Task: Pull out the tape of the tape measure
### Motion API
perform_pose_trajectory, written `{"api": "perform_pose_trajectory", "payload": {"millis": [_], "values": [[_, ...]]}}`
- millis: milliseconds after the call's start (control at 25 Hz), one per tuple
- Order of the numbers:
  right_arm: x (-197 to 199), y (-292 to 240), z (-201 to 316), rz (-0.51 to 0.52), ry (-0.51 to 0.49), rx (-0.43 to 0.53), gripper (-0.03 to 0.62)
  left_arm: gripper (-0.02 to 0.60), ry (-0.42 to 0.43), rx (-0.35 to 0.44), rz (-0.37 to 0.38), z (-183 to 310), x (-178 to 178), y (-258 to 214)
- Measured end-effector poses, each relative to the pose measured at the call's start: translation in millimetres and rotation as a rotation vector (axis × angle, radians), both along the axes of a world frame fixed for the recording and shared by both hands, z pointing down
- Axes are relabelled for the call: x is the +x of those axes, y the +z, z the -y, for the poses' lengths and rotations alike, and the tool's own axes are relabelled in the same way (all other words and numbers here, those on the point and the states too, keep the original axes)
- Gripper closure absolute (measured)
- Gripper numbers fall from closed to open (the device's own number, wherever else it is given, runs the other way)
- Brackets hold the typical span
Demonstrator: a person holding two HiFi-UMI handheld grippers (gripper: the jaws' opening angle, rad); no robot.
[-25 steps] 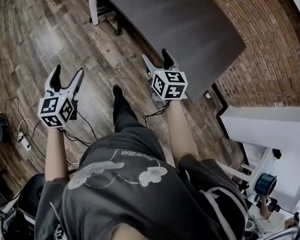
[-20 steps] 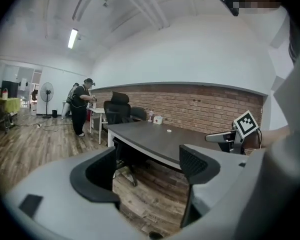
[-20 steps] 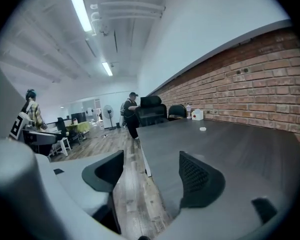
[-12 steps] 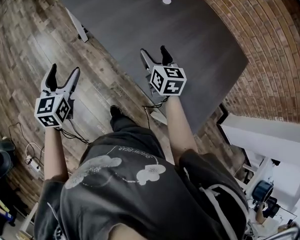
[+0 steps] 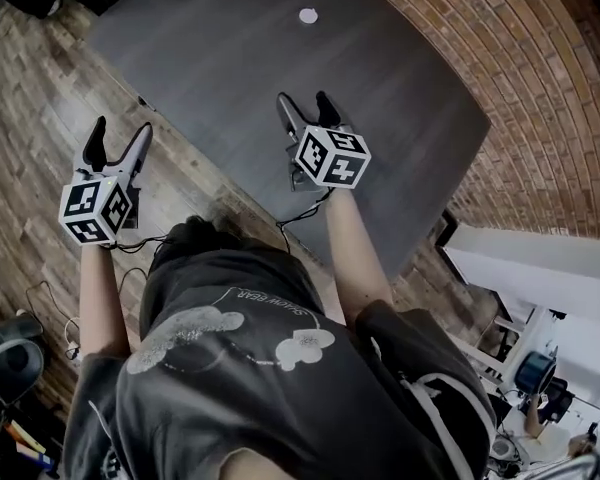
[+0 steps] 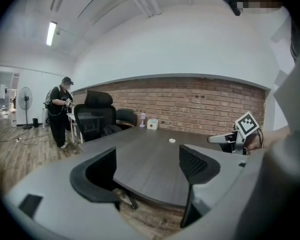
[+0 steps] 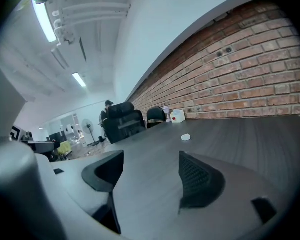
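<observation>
Room: office; wood-plank floor (image 5: 40, 98) at 9 o'clock, dark desk (image 5: 230, 78) at 12, brick wall (image 5: 540, 88) at 3.
Left tongs (image 5: 121, 128): jaws apart with nothing between them. Held over the floor just off the desk's near edge, probably because the person is not yet at the work.
Left marker cube (image 5: 93, 208): black-and-white squares only, no lettering.
Shirt print (image 5: 270, 306): one line of letters, inverted and too small to read surely.
Tape measure (image 5: 308, 15): judged so, not confirmed. Small white round thing alone on the far part of the desk, well apart from both pairs of tongs. No tape seen drawn out, no label readable.
Right tongs (image 5: 303, 100): jaws apart, empty, over the desk. They point at 12 o'clock toward that white thing, so judged ready for the reach.
White box (image 7: 178, 115): red mark on its face, at the desk's far end by the wall; no text legible.
</observation>
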State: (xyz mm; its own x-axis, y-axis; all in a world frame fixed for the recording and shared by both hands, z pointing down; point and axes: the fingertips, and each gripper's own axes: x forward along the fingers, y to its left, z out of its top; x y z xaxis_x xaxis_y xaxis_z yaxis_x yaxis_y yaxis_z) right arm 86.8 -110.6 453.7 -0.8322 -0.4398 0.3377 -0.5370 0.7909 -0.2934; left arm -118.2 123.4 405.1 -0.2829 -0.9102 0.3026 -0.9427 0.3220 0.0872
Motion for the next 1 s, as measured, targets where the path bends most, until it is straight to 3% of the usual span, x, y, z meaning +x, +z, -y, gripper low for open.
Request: {"api": "perform_pose_trajectory", "payload": {"millis": [320, 720, 1000], "values": [[-21.9, 5.5, 24.6, 0.024, 0.073, -0.04, 0.263, 0.193, 0.143, 0.022, 0.02, 77.8, -38.6, -4.8], [-74.5, 14.8, 69.7, -0.035, 0.225, -0.083, 0.264, 0.193, 0.442, 0.0, -0.022, 218.2, -106.8, 7.0], [-110.4, 5.2, 117.3, -0.091, 0.356, -0.049, 0.264, 0.193, 0.64, -0.009, -0.007, 297.4, -143.9, 6.4]]}}
